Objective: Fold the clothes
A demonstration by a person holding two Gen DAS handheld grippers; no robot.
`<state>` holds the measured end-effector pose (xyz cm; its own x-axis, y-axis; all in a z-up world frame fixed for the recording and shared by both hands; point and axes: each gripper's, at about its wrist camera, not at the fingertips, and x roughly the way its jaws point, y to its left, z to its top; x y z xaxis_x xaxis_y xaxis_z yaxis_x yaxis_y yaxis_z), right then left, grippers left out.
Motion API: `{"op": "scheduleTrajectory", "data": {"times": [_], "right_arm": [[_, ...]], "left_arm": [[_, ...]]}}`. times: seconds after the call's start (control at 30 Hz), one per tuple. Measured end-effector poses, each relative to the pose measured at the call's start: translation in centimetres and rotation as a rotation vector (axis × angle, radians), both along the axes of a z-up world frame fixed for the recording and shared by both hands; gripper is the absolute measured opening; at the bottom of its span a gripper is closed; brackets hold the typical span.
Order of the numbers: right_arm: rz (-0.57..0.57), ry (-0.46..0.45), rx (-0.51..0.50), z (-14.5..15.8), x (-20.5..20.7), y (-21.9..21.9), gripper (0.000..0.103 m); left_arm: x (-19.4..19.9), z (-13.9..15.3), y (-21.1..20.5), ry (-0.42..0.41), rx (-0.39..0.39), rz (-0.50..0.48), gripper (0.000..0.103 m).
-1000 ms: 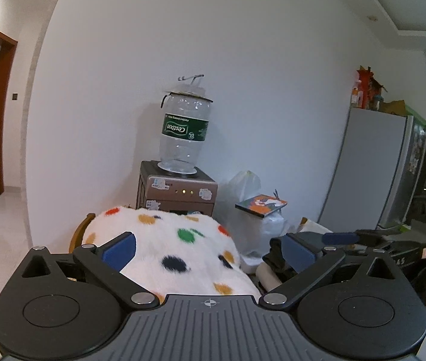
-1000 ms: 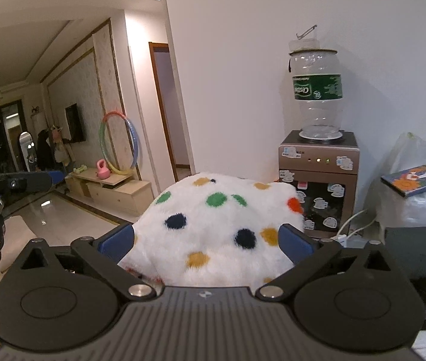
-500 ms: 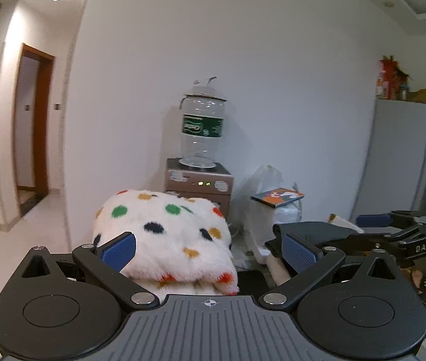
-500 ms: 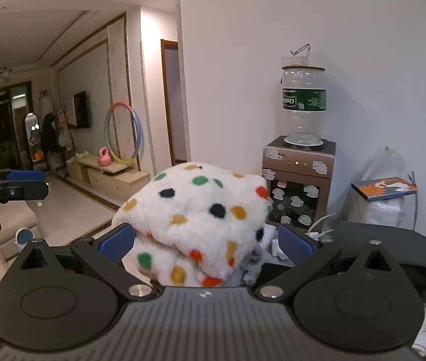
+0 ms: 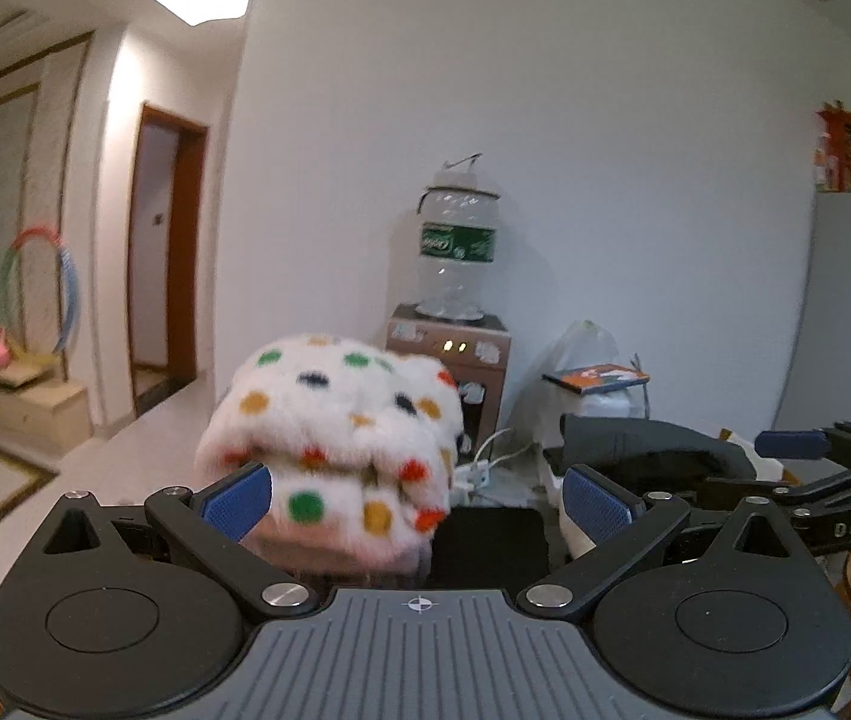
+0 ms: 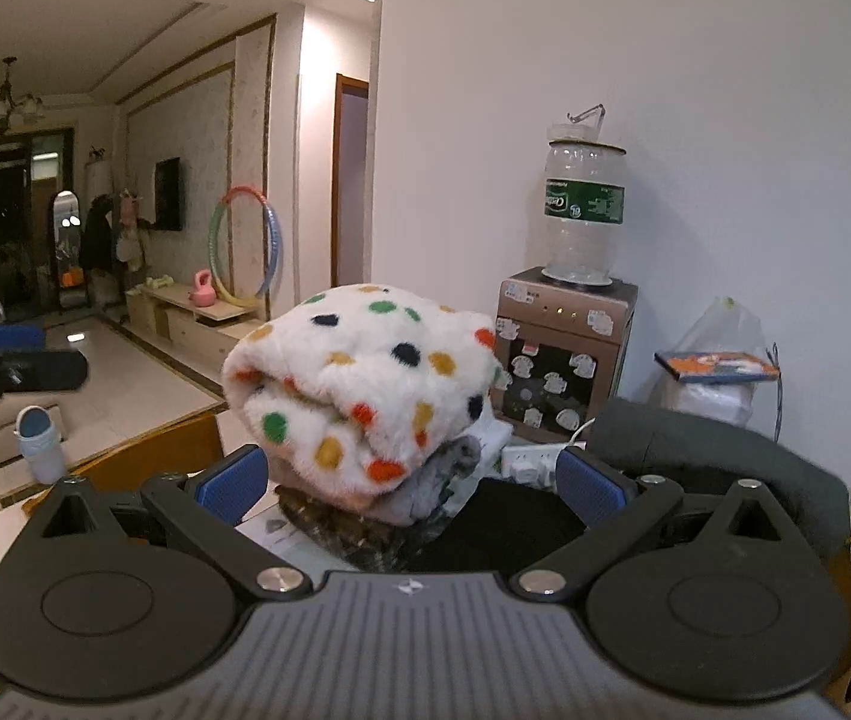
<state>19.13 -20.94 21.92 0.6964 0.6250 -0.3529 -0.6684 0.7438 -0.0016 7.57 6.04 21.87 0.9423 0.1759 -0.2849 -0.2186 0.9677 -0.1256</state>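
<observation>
White wall fills the back of the room, with a water bottle [image 6: 584,210] standing on a small brown dispenser [image 6: 563,348] against it. A doorway and a hoop [image 5: 41,294] show off to the side.

In front of both cameras sits the spotted fluffy garment [image 6: 365,384], white with dots of many colours. It is folded into a thick bundle and rests on top of a pile of other clothes [image 6: 419,498], grey and dark ones. What the pile lies on is mostly hidden; it may be a counter, but that is hard to tell.

The left tongs [image 5: 416,501] are spread wide and hold nothing. One blue pad sits just beside the bundle's low edge. The right tongs [image 6: 407,489] are also spread wide and empty, with the pile between and beyond their pads. The right tongs show in the left view too, off to the side.

The fold on this piece looks done, so the step now is likely to leave it neat and go for the next one. To do that well, pull both tongs back without bumping the bundle, since soft fluffy cloth can slide and flop open. For the next piece, pinch just one layer at an edge or corner and lift slowly, so the stack stays tidy.
</observation>
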Motion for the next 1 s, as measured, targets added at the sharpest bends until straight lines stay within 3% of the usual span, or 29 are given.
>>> {"op": "scheduleTrajectory", "data": {"times": [0.23, 0.53, 0.73, 1.0], "right_arm": [[0.001, 0.039, 0.032, -3.0, -3.3, -2.9, 0.103], [-0.066, 0.116, 0.037, -9.2, -6.0, -5.0, 0.103], [-0.061, 0.11, 0.007, -12.4, -8.0, -5.1, 0.103], [-0.069, 0.113, 0.022, -15.2, -10.4, -5.1, 0.103]], "left_arm": [[-1.7, -4.1, -3.9, 0.064, -0.059, 0.003, 0.103], [-4.3, -9.7, -8.1, 0.127, -0.089, 0.01, 0.103], [-5.9, -12.6, -10.2, 0.173, -0.041, 0.038, 0.103], [-7.4, -16.2, -11.1, 0.27, -0.058, 0.09, 0.103]]}}
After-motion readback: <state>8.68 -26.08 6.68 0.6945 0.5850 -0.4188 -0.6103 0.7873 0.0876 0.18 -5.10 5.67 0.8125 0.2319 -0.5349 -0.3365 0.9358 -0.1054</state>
